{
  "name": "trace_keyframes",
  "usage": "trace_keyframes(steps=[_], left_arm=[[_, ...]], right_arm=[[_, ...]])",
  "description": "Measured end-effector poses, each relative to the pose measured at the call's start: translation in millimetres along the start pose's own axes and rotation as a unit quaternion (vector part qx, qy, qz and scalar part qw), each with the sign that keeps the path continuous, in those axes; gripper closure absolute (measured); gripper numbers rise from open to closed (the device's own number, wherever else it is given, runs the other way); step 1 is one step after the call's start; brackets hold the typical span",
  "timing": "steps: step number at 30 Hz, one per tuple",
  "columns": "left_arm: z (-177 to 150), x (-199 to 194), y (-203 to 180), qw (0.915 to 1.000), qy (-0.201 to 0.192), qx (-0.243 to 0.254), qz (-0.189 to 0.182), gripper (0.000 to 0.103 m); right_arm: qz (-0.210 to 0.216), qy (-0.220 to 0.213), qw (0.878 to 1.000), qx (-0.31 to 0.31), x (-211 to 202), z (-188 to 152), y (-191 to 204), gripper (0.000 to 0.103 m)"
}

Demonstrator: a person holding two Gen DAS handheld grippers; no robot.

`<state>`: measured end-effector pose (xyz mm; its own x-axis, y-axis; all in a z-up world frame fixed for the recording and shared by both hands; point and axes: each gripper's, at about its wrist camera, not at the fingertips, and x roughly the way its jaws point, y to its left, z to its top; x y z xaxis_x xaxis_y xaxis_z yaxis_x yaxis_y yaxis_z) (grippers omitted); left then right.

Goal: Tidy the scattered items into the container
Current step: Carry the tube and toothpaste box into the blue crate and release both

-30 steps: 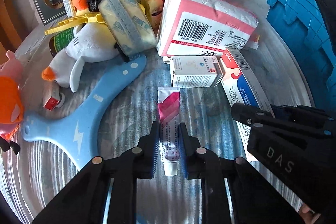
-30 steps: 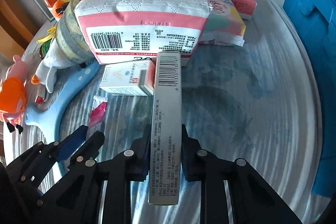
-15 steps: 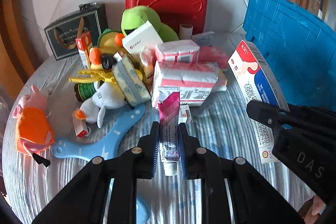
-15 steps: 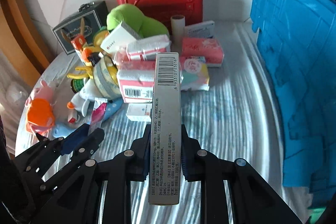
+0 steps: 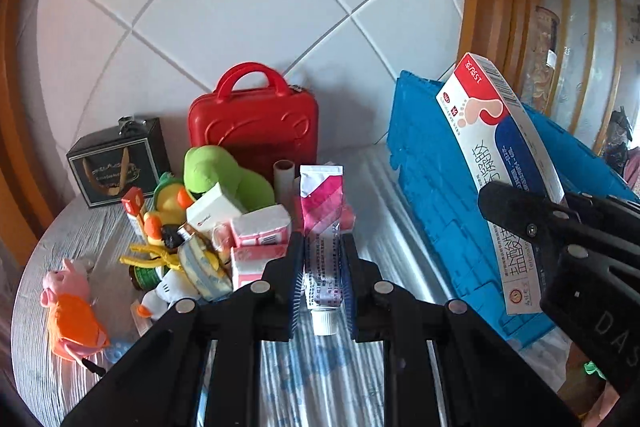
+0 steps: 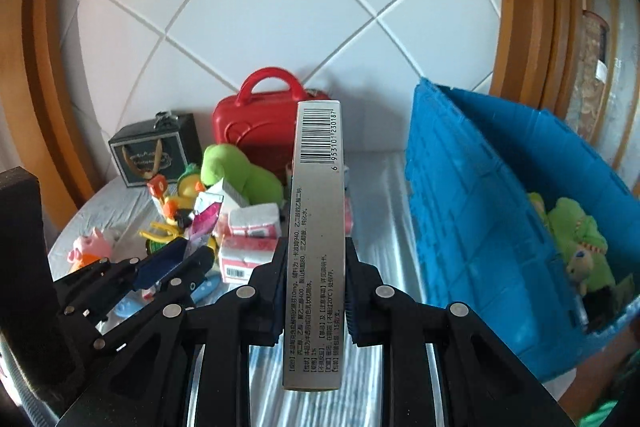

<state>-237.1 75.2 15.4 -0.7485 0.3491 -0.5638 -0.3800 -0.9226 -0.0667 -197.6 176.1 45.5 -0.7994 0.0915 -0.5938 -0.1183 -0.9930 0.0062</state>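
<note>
Both grippers loaded beside the blue crate

Left gripper clamps a pink tube; right gripper clamps a long box, left of the crate.

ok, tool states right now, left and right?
Left tool: closed on the pink-and-white tube.
Right tool: closed on the long medicine box.
</note>
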Motion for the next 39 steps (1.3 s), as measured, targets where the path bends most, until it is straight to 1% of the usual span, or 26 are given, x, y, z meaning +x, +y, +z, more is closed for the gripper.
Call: trace_keyframes(steps=[5, 10, 14, 16, 22, 27, 30, 32, 34, 36, 37, 39], left_arm=[[24, -5, -46, 0.9995, -0.016, 0.019, -0.017, 0.086], [51, -9, -106, 0.998, -0.038, 0.045, -0.025, 0.086], [77, -4, -161, 0.9977, -0.038, 0.05, -0.026, 0.086], [91, 1, -190, 0.9978, -0.04, 0.047, -0.025, 0.086], [143, 31, -286, 0.9985, -0.032, 0.042, -0.011, 0.086], [175, 87, -340, 0.9994, 0.015, 0.03, -0.005, 0.086], [186, 133, -365, 0.9978, 0.054, 0.038, 0.004, 0.086], [189, 166, -374, 0.9958, 0.076, 0.045, 0.022, 0.086], [188, 199, -378, 0.9914, 0.108, 0.054, 0.05, 0.086], [183, 231, -380, 0.9873, 0.129, 0.062, 0.069, 0.086], [180, 244, -381, 0.9854, 0.136, 0.069, 0.075, 0.086], [174, 264, -382, 0.9825, 0.154, 0.072, 0.075, 0.086]], right_arm=[[-0.022, -0.023, 0.999, 0.019, -32, 16, -40, 0.08], [-0.044, -0.047, 0.997, 0.033, -53, 28, -92, 0.08], [-0.057, -0.056, 0.996, 0.039, -59, 42, -151, 0.08], [-0.054, -0.058, 0.996, 0.036, -58, 51, -181, 0.08], [-0.065, -0.066, 0.996, 0.018, -50, 91, -285, 0.08], [-0.069, -0.038, 0.997, 0.012, -14, 118, -365, 0.08], [-0.061, -0.006, 0.998, 0.022, 23, 124, -405, 0.08], [-0.056, 0.02, 0.998, 0.027, 49, 123, -422, 0.08], [-0.054, 0.053, 0.997, 0.029, 83, 121, -437, 0.08], [-0.055, 0.086, 0.994, 0.033, 117, 115, -450, 0.08], [-0.055, 0.096, 0.993, 0.034, 128, 110, -453, 0.08], [-0.05, 0.117, 0.991, 0.04, 152, 102, -460, 0.08]])
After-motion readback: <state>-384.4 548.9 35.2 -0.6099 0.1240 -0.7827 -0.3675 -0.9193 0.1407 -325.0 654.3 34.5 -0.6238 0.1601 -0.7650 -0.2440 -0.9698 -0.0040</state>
